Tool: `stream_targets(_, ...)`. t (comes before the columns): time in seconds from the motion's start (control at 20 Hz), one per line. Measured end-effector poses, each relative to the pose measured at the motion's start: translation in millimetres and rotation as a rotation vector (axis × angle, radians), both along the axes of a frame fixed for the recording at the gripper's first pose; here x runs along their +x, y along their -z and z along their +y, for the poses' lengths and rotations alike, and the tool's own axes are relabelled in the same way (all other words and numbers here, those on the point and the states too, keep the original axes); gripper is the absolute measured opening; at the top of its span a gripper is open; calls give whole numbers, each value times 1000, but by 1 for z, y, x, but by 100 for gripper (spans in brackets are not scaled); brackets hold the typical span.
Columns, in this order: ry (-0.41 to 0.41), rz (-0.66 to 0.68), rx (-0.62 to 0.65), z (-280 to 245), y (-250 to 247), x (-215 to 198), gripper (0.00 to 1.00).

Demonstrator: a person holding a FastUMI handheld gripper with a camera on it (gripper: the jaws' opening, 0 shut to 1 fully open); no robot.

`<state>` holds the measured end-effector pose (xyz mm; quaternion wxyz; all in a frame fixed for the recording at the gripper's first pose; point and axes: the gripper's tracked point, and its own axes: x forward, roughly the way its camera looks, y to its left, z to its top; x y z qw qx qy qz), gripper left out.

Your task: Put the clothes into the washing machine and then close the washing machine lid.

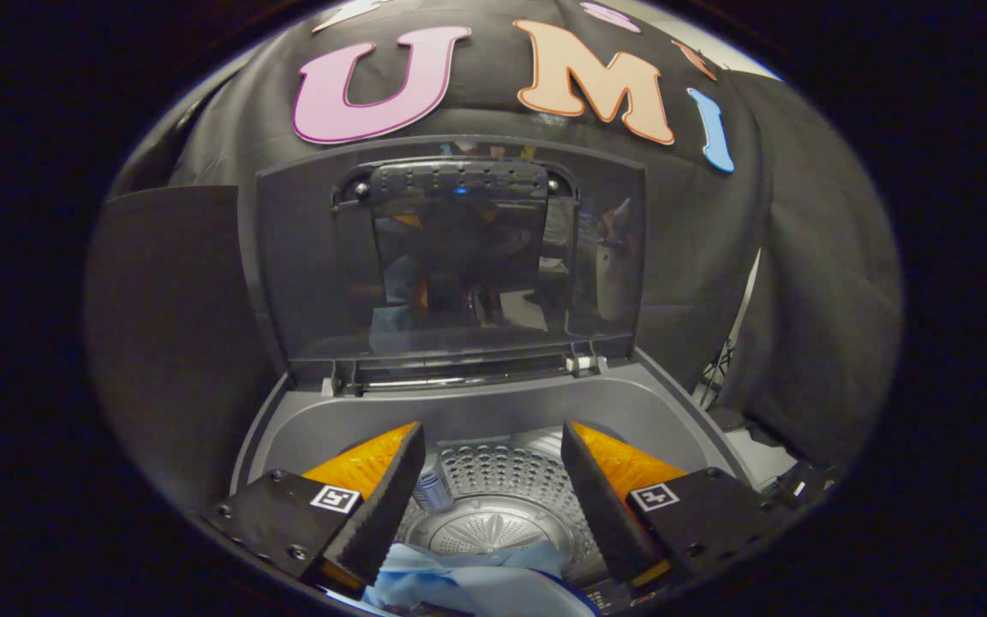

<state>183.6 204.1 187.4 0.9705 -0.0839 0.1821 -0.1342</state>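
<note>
Claw (pixel 492 463) hung spread wide over the washing machine (pixel 493 403) drum, gripping nothing. Light blue clothes (pixel 476 583) lay directly below, between its fingers, apparently inside the drum. Lid (pixel 451 257) stood upright just beyond, hinged at the rear.

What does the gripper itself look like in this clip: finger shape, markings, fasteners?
The gripper has two wedge-shaped fingers with rough, grainy inner faces. Each sits on a flat block fixed with round screws and carrying a small square black-and-white tag.
</note>
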Motion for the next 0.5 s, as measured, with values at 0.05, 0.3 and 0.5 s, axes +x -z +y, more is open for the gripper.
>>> stream_targets(0.05,-8,0,10,2,-3,2,98)
stream_targets(0.3,15,-13,-21,-3,-28,8,99)
stream_targets(0.5,2,-59,-34,4,-67,23,99)
